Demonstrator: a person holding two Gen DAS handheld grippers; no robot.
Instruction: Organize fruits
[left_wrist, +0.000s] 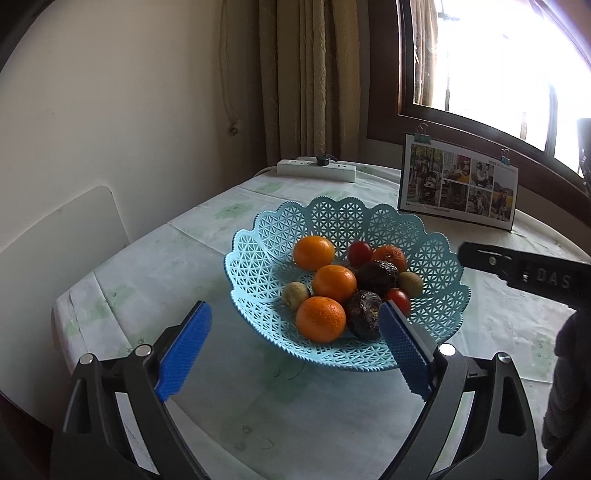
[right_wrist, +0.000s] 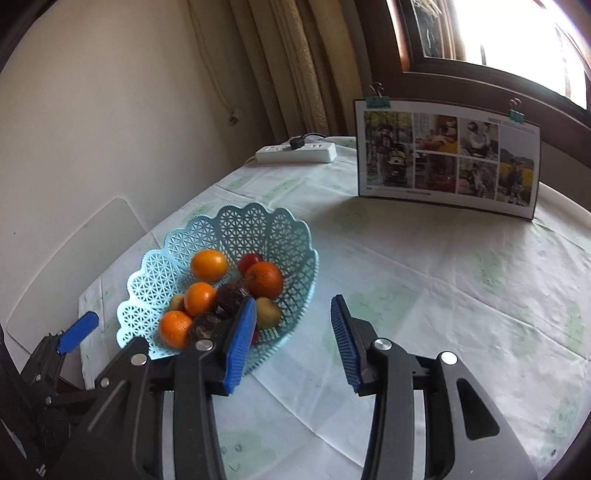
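A light blue lattice basket (left_wrist: 258, 266) (right_wrist: 251, 229) stands on the table. It holds several oranges (left_wrist: 320, 319), two dark wrinkled fruits (left_wrist: 376, 275), two small red fruits (left_wrist: 360, 253) and two small greenish ones (left_wrist: 295, 295). My left gripper (left_wrist: 294, 308) is open at the basket's near rim, and the blue pads hold nothing. My right gripper (right_wrist: 292, 301) is open just right of the basket, over bare tablecloth, with its left pad (right_wrist: 242, 339) in front of the basket's edge. One blue finger of the left gripper (right_wrist: 79, 330) shows at the lower left of the right wrist view.
A white power strip (left_wrist: 316, 168) lies at the table's far edge by the curtain. A clipped photo card (right_wrist: 447, 158) stands at the back right under the window. A white chair back (left_wrist: 59, 236) sits off the table's left edge. Bare tablecloth (right_wrist: 443, 295) lies right of the basket.
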